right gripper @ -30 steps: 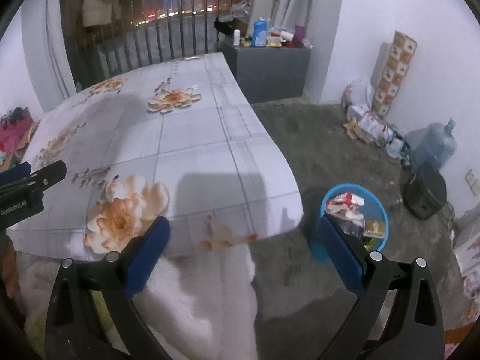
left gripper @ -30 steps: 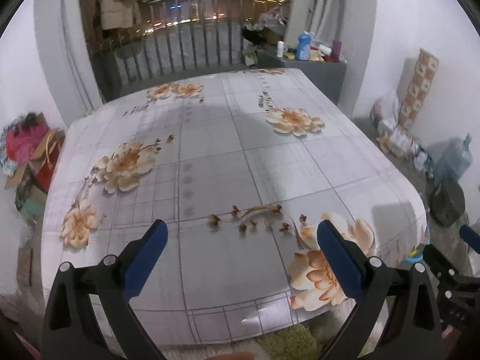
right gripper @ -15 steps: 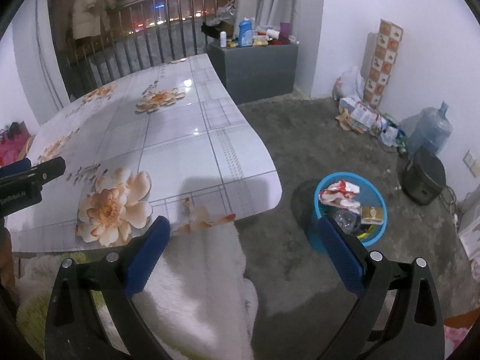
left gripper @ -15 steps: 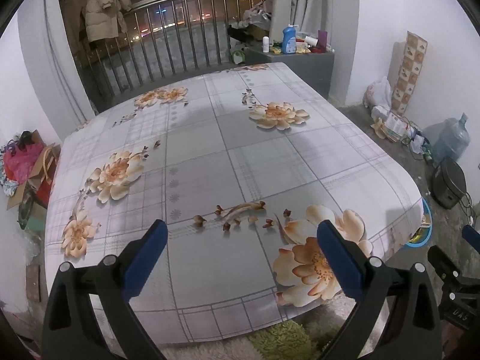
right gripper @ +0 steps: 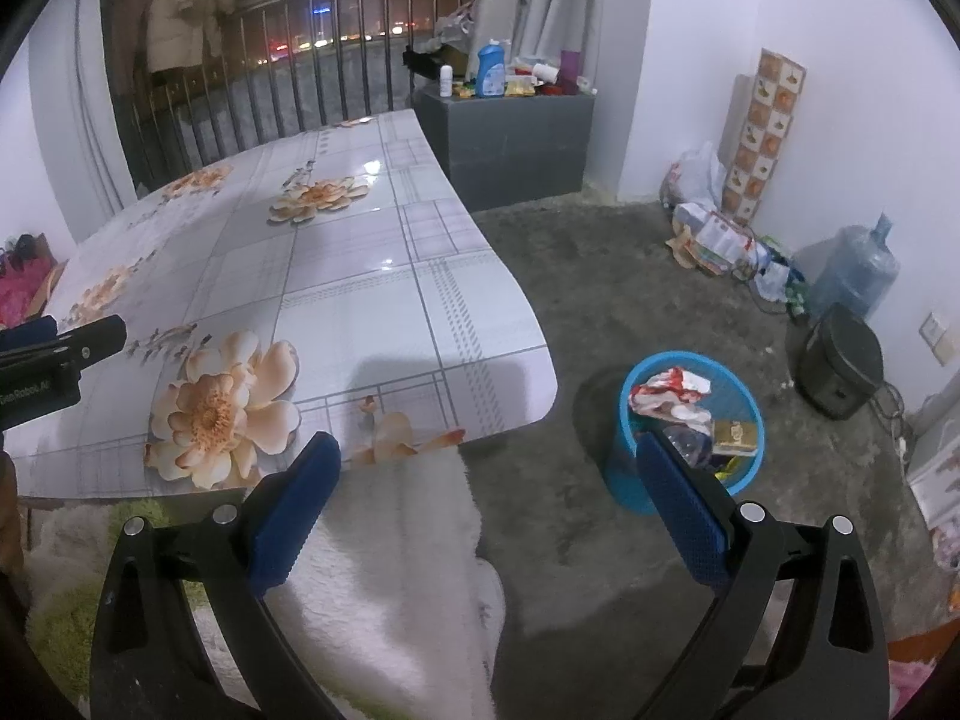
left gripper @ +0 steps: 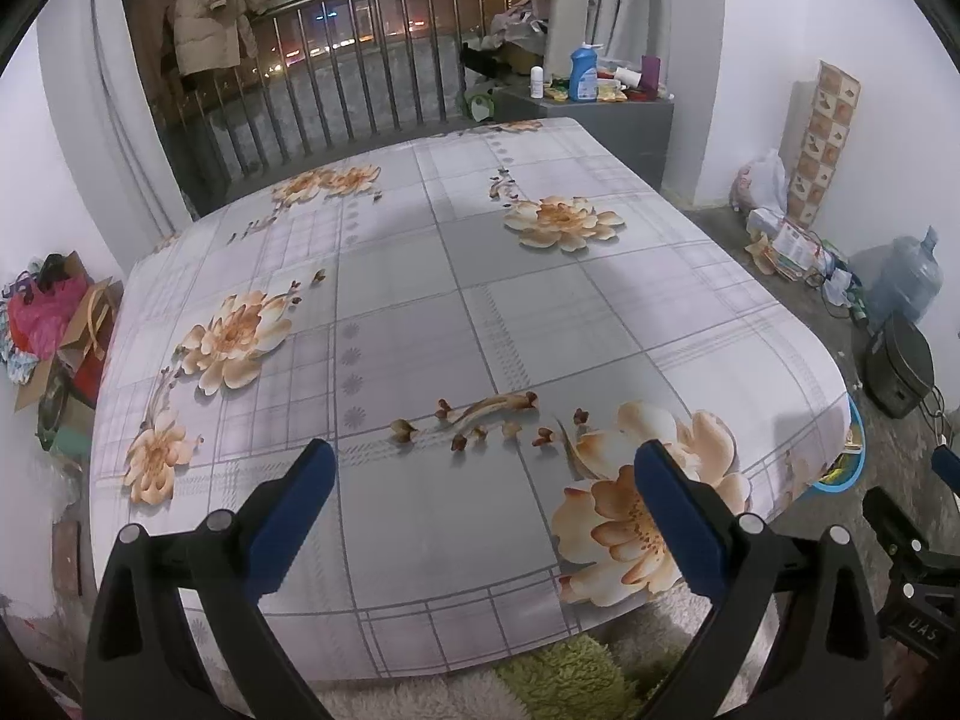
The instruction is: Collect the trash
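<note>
While both tools hang above the near edge of the tabletop (left gripper: 420,312), each has its blue pads spread wide with nothing between them. The left tool (left gripper: 480,516) faces the flowered tabletop cover; the right tool (right gripper: 489,516) points past the tabletop corner toward the floor (right gripper: 630,300). A blue bin (right gripper: 690,426) stands on the floor just beyond that corner, and the trash (right gripper: 672,399) lies inside it: crumpled red-and-white wrappers, a clear bottle and a small box. In the left view only a sliver of the bin (left gripper: 849,462) shows past the tabletop edge. A white fluffy rug (right gripper: 390,570) lies under the near edge. A water jug (right gripper: 858,273) stands by the wall.
</note>
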Action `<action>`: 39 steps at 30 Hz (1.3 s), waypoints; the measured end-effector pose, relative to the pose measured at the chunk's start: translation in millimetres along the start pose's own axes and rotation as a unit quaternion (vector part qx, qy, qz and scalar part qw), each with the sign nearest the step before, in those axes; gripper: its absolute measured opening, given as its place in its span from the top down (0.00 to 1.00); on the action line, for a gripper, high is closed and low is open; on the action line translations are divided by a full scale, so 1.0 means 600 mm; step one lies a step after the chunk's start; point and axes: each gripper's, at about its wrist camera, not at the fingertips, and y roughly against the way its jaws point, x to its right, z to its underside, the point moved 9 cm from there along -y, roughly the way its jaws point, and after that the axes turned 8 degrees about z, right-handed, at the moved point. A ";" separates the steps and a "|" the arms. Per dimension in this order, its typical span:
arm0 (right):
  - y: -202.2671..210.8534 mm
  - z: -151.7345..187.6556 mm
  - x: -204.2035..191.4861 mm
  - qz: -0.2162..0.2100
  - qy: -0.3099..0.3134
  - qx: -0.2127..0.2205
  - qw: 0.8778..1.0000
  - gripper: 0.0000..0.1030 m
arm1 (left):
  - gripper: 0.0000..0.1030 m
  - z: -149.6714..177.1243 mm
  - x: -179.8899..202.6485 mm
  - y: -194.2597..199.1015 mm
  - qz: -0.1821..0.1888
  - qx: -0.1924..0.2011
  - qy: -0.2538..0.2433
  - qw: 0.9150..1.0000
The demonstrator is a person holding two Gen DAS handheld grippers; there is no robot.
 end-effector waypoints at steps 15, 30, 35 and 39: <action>0.001 0.001 0.000 0.002 0.001 0.001 1.000 0.08 | 0.05 0.001 -0.007 0.000 -0.001 0.001 0.004 1.000; 0.002 0.002 -0.002 0.002 0.001 0.001 1.000 0.08 | 0.05 0.001 -0.009 0.001 -0.002 0.001 0.005 1.000; 0.002 0.002 -0.002 0.002 0.002 0.002 1.000 0.08 | 0.05 0.003 -0.011 0.002 -0.003 0.001 0.006 1.000; 0.003 -0.001 -0.002 0.002 0.002 0.003 1.000 0.08 | 0.05 0.003 -0.011 0.002 -0.003 0.001 0.006 1.000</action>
